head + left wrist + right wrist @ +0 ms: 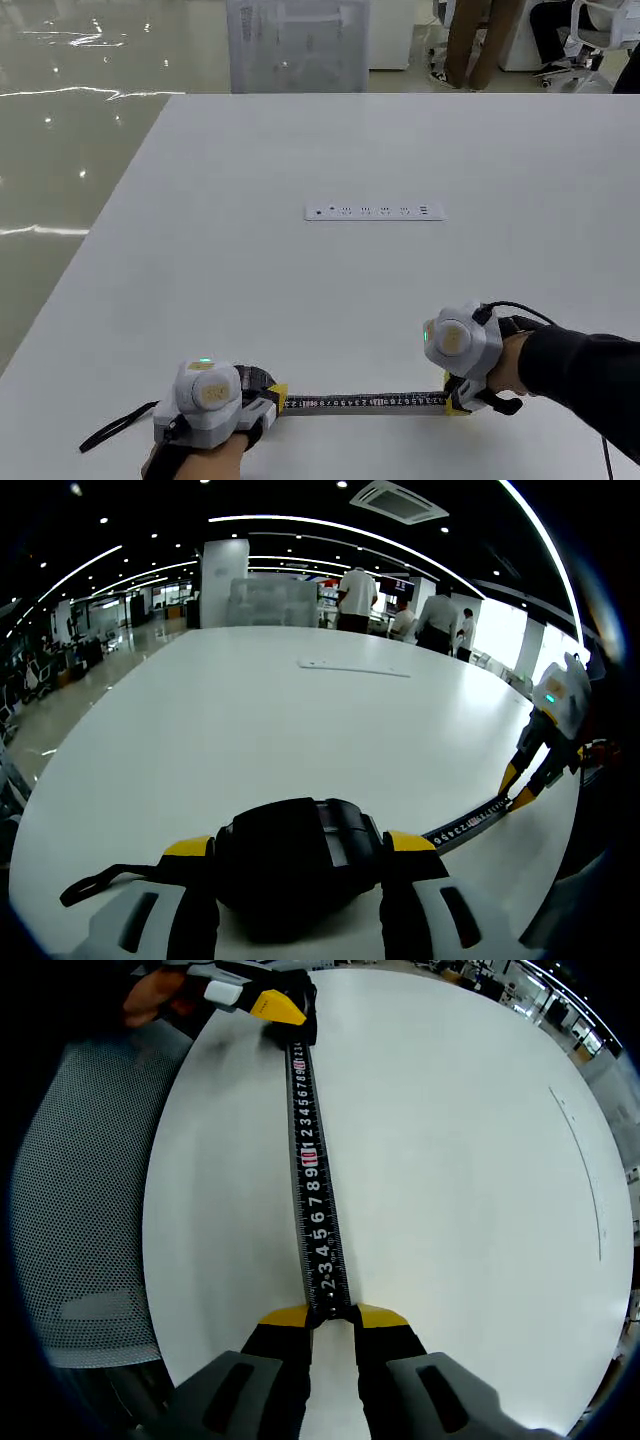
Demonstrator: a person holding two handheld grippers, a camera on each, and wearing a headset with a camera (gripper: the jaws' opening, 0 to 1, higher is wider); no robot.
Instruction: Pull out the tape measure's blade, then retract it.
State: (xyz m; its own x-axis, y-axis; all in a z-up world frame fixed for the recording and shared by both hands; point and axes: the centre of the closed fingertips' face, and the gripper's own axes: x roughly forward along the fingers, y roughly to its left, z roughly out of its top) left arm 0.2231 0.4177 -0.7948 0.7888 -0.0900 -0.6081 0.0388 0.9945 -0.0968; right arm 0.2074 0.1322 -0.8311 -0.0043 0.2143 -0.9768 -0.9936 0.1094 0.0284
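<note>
The black tape measure case sits between the yellow-tipped jaws of my left gripper, which is shut on it near the table's front edge; the case also shows in the head view beside that gripper. Its black wrist strap trails to the left. The numbered blade lies pulled out flat along the table to the right. My right gripper is shut on the blade's end; the same gripper sits at the blade's right end in the head view.
A white power strip lies flat mid-table. The white table stretches far ahead. A translucent bin and chair legs stand beyond the far edge. A grey mesh chair seat sits below the table's near edge.
</note>
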